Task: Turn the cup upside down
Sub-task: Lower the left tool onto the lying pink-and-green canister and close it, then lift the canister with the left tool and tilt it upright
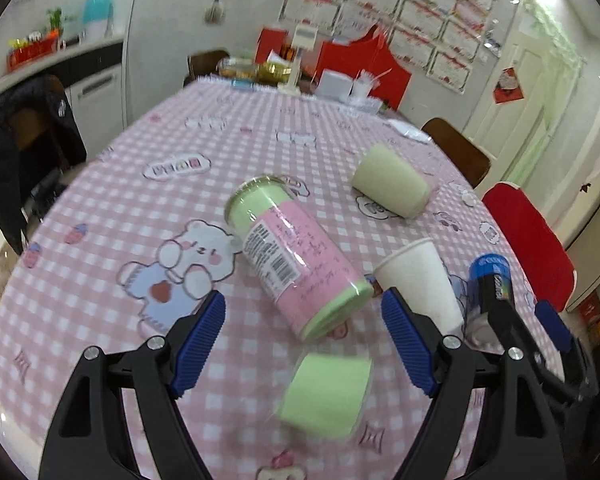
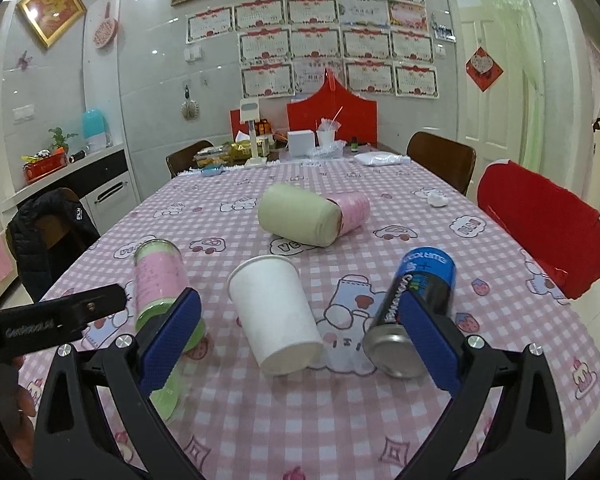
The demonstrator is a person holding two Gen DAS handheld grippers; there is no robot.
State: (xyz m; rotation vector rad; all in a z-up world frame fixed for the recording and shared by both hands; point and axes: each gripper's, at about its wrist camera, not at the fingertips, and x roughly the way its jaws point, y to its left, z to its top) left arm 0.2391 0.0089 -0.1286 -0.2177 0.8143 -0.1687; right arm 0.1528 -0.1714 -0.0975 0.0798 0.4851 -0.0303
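A white paper cup (image 2: 274, 314) lies on its side on the pink checked tablecloth (image 2: 260, 420), mouth towards the far end, base towards me. It also shows in the left wrist view (image 1: 420, 280). My right gripper (image 2: 300, 336) is open, its blue pads either side of the cup and a little short of it. My left gripper (image 1: 304, 340) is open and empty, above a pink and green clear canister (image 1: 296, 256) that lies on its side. The right gripper's fingers (image 1: 504, 312) show at the right of the left wrist view.
A blue and black can (image 2: 414, 312) lies just right of the cup, next to my right pad. A pale green cup (image 2: 300, 220) lies on its side farther back. A green lid (image 1: 326, 394) lies near me. Chairs (image 2: 540, 228) stand along the table's sides; clutter sits at the far end.
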